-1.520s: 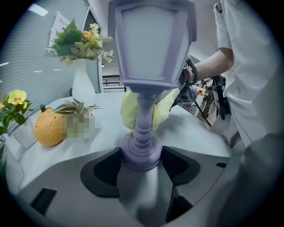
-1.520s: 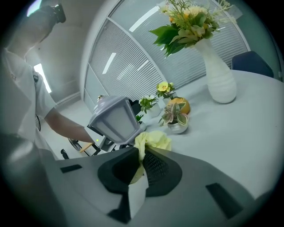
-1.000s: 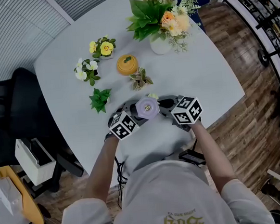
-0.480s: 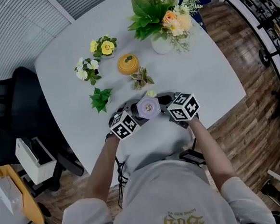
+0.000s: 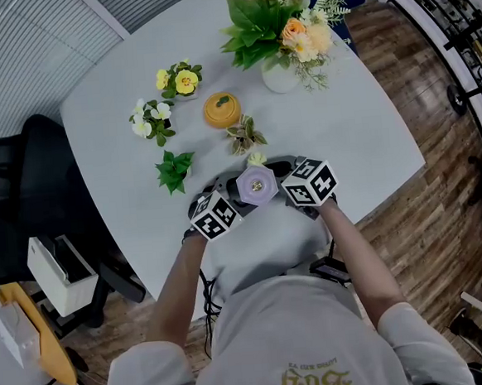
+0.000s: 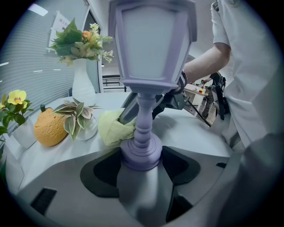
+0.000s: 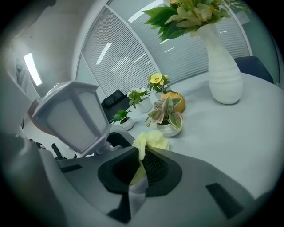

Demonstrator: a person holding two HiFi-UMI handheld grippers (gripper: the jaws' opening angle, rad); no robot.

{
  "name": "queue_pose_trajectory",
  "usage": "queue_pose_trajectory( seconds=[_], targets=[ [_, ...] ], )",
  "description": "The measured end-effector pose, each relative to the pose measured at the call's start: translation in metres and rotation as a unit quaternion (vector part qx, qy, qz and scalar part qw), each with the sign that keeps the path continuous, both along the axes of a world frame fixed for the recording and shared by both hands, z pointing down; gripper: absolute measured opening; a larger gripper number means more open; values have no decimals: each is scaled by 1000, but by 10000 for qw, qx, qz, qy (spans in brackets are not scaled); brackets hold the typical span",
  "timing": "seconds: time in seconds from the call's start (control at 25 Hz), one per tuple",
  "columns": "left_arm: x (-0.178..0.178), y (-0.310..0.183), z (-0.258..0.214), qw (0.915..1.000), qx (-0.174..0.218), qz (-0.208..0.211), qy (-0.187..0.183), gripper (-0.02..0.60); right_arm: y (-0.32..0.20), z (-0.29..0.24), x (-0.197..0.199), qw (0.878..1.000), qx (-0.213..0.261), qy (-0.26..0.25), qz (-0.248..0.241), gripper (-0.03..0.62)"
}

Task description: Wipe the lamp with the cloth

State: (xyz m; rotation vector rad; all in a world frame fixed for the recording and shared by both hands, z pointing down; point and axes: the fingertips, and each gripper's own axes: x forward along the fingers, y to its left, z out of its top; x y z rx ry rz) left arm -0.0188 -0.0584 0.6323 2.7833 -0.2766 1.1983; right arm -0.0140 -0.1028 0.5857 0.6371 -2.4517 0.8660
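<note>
Right now your left gripper (image 6: 142, 165) is clamped on the round base of the lavender lamp (image 6: 151, 66), holding it upright at the near edge of the bench (image 5: 361, 136). Your right gripper (image 7: 136, 173) is pinched shut on the yellow cloth (image 7: 150, 141), and the bunched end sits against the lamp's lower stem, just beside the base. Press that soft wad to the stem and stroke upward toward the shade, letting only cloth, not jaw tips, meet the lamp. Grip the base firmly so it cannot twist. Mind the small potted plant (image 6: 79, 119) close behind the cloth.
</note>
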Motion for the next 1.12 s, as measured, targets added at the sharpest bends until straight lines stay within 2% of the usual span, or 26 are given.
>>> queue_pose_trajectory(
  seconds=[0.6,1.12],
  targets=[
    [0,0,0,10000,-1,-11,-4,293,-6,6,9,9992,100,198,342,35],
    [0,-1,0,10000,11,-8,1,293,1,12,24,9979,-118,254,580,35]
  ],
)
